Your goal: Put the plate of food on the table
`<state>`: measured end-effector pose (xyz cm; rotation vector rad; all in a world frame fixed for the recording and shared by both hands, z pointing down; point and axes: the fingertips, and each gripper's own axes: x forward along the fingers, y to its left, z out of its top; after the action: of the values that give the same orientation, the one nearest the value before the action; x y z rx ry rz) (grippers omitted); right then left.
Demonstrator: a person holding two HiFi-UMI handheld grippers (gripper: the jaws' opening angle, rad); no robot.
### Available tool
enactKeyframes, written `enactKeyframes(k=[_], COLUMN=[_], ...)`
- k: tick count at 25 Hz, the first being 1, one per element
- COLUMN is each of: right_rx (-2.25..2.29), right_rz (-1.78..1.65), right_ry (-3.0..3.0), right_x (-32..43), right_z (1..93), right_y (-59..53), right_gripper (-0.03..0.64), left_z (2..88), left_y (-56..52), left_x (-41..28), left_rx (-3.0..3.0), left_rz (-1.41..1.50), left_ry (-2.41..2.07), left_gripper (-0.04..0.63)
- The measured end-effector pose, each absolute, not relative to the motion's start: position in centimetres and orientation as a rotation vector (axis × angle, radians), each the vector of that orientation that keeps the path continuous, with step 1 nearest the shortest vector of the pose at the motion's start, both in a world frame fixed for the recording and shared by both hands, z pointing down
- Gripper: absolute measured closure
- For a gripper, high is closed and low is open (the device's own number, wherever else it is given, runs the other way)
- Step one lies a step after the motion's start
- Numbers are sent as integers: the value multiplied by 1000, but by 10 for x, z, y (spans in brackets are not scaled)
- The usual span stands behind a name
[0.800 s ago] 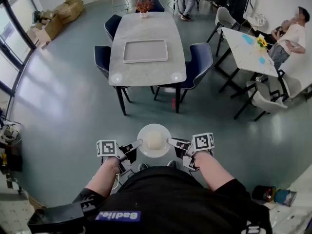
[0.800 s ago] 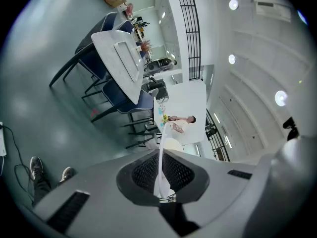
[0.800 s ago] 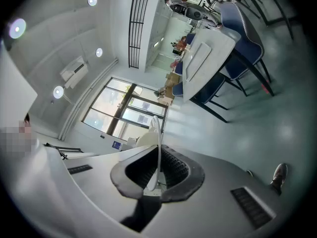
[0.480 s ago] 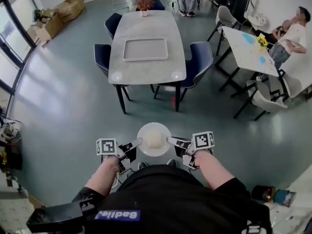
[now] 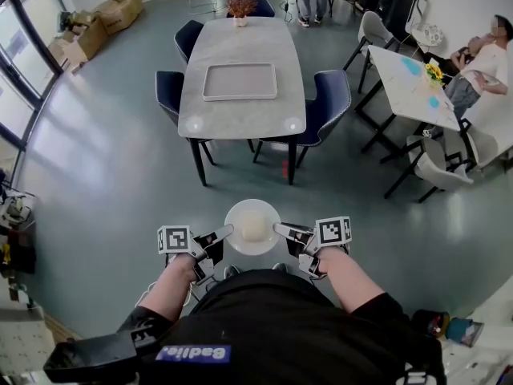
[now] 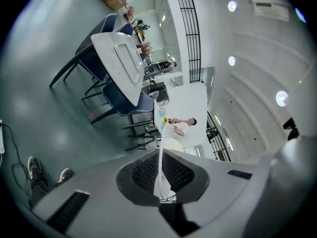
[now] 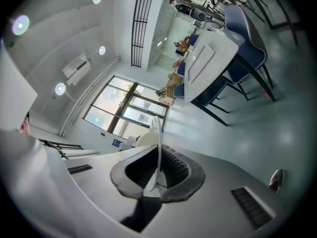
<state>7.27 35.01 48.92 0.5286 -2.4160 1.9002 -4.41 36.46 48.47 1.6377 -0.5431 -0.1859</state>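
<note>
A round white plate [image 5: 252,227] with a pale lump of food [image 5: 254,228] hangs level in front of the person's body, above the grey floor. My left gripper [image 5: 228,233] is shut on the plate's left rim and my right gripper [image 5: 278,229] is shut on its right rim. In the left gripper view the plate's edge [image 6: 161,170] runs as a thin white line between the black pads, and in the right gripper view the plate's rim [image 7: 158,152] shows the same way. The grey marble table [image 5: 240,111] stands ahead, some way off, with a white tray [image 5: 240,82] on it.
Dark blue chairs [image 5: 330,101] flank the table, and a potted plant [image 5: 240,8] stands at its far end. A second white table [image 5: 410,83] with chairs is at the right, where a person [image 5: 482,61] sits. Cardboard boxes [image 5: 100,24] lie far left. The person's shoes [image 6: 34,166] are on the floor.
The view has drifted slightly forward toward the table; the plate and both grippers keep the same hold and position relative to the body.
</note>
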Motion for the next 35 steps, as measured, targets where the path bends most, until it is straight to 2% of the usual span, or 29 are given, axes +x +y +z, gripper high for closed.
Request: enactKeyframes(k=[19,35], right_rx=[461,514], right_rz=[1928,1924], right_ry=[-2374,-2398], right_x=[115,95], right_z=[508,503], right_y=[323,251], right_gripper=[595,595], left_z=[497,497], left_y=[343,269], left_x=[1,-25], left_rx=[1607,1668], left_rz=[-233,-175], left_ry=[-605,-592], left_gripper=[577,577])
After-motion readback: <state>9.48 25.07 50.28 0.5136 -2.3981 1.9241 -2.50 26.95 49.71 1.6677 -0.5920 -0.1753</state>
